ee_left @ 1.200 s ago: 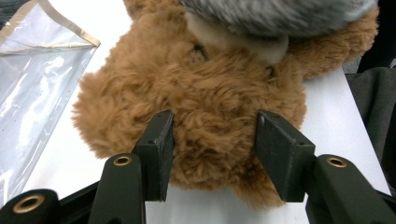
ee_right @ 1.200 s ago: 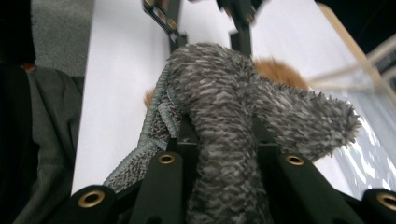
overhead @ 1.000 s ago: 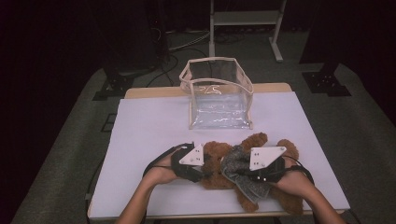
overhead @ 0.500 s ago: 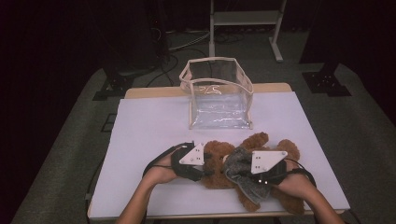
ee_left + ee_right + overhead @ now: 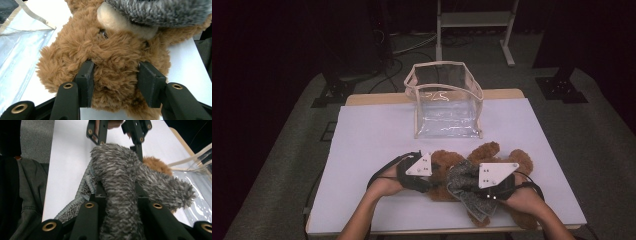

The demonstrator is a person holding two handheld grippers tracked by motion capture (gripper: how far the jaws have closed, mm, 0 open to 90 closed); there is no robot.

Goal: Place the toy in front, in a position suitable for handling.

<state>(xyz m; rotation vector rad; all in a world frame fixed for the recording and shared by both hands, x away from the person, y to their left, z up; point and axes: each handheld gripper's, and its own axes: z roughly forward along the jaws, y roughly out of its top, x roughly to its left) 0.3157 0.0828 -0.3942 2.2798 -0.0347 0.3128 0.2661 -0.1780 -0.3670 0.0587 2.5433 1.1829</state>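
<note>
Clamped into brown fur, the left gripper (image 5: 113, 82) has its two black jaws sunk into the head of the teddy bear (image 5: 492, 155), one pad pressing each side of a thick tuft in the left gripper view, with the cream muzzle just beyond; the right gripper (image 5: 117, 195) is closed on the grey fuzzy garment (image 5: 120, 180), whose pile bulges up between and over its jaws in the right gripper view, a ribbed knit hem hanging off to the left; in the high view that grey fuzzy garment covers the middle of the bear, which lies on its back at the near side of the table (image 5: 372, 135), right of centre, brown ears and limbs sticking out toward the far side and the right; the left gripper sits at the bear's left end and the right gripper over its near right part, a bare forearm leading to each from the near edge; farther back, near the middle of the table, stands a clear plastic bag (image 5: 447, 105) with cream trim, upright and open at the top, apart from the bear; beyond the table a grey carpet (image 5: 287, 150) and dark stands.
</note>
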